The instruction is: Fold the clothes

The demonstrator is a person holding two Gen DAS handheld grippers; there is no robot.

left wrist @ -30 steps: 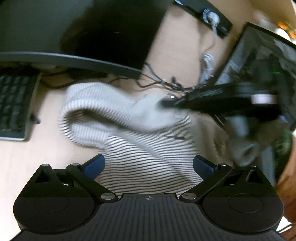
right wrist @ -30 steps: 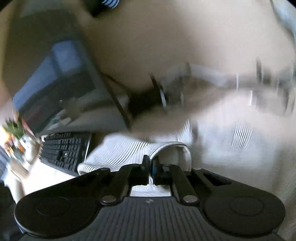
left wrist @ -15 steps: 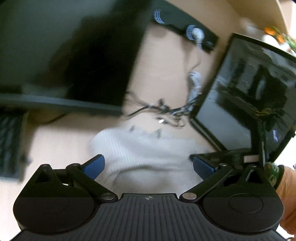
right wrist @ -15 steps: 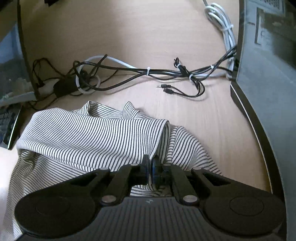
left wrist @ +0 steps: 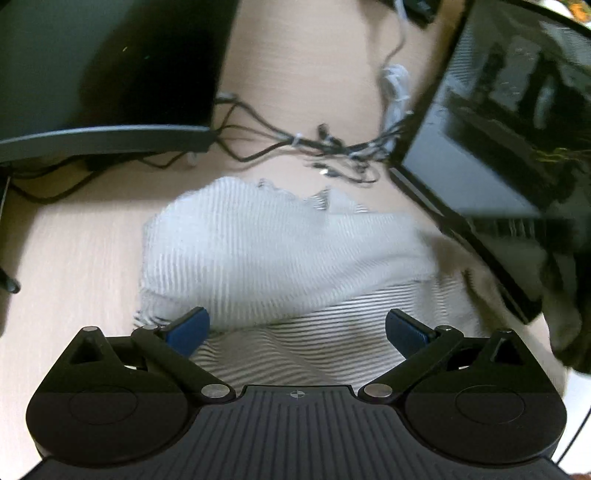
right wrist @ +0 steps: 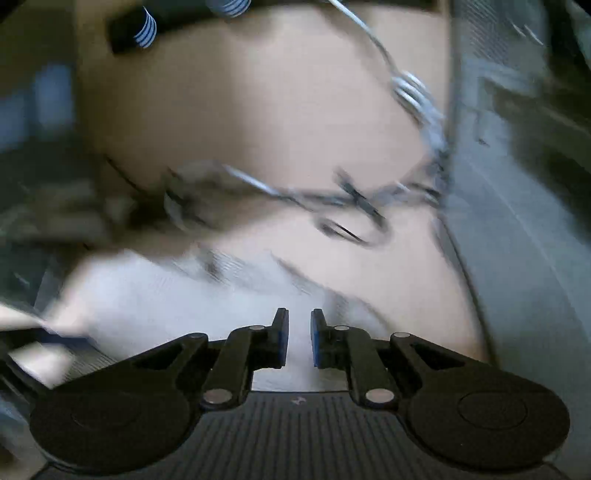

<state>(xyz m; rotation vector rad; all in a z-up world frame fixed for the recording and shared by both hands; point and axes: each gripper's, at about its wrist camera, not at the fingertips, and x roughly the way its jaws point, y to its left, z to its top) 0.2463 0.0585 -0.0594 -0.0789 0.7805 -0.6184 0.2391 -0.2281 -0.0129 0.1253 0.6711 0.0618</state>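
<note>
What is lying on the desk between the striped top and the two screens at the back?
A tangle of cables lies on the desk beyond the striped top, clearest in the left wrist view.

A pale wood-grain tabletop [left wrist: 314, 74] carries the clutter. In the left wrist view a dark curved monitor [left wrist: 110, 74] stands at the upper left, and a second black-framed monitor [left wrist: 498, 122] leans in from the right, its glossy screen full of reflections. Between them a tangle of thin black cables [left wrist: 325, 147] lies on the tabletop, with a bundled white cable [left wrist: 397, 85] running up toward the back. The right wrist view is blurred; a black power strip [right wrist: 166, 18] with blue-and-white striped plugs shows at the top edge.
</note>
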